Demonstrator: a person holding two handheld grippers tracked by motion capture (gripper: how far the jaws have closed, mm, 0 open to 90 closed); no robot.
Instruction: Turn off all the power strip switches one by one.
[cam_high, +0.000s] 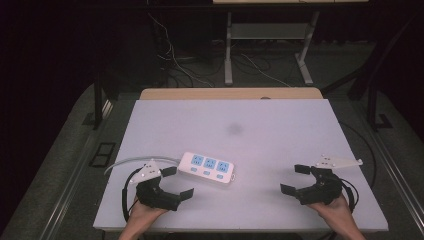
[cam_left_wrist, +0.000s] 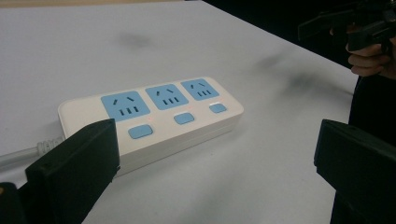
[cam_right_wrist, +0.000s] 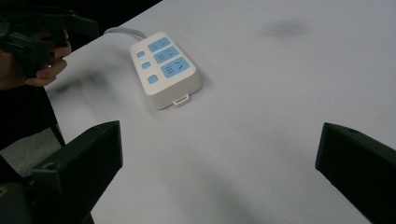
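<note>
A white power strip (cam_high: 207, 167) with three blue sockets and three blue switches lies left of the table's middle, its grey cable (cam_high: 135, 162) running off to the left. The left gripper view shows the power strip (cam_left_wrist: 154, 116) close ahead, and the right gripper view shows the power strip (cam_right_wrist: 166, 67) farther off. My left gripper (cam_high: 177, 182) stands open at the front left, just left of and below the strip, nothing between its jaws. Near the front right my right gripper (cam_high: 296, 179) stands open and empty too, well apart from the strip.
The white table top (cam_high: 260, 125) has a faint dark smudge (cam_high: 234, 129) behind the strip. A wooden edge (cam_high: 230, 93) borders its far side. Desk legs and loose cables (cam_high: 260, 65) stand on the floor beyond.
</note>
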